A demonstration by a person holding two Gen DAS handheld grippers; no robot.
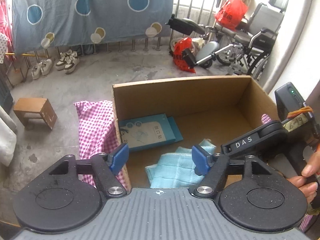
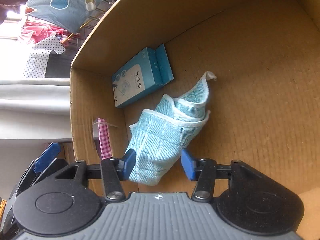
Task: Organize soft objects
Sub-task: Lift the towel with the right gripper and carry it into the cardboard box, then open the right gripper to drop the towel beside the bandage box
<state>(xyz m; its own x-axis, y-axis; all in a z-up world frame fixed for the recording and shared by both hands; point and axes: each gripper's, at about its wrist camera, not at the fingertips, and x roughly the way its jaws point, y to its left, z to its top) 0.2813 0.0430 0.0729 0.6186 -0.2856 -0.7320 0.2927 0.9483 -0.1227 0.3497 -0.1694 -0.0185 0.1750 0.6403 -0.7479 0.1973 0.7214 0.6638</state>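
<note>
1. Over the near edge of the cardboard box (image 1: 180, 92), the left wrist view shows the left gripper (image 1: 160, 158) with fingers apart and empty. The blue cloth (image 1: 174, 170) lies below on the box floor, beside a blue packet (image 1: 148, 132). A checked cloth (image 1: 96, 128) hangs outside the wall; it could be forgotten.

2. Inside the box, the right wrist view shows the right gripper (image 2: 158, 164) with fingers apart around the cloth's near end. One pad touches it, so lifting away could drag the cloth back out.
</note>
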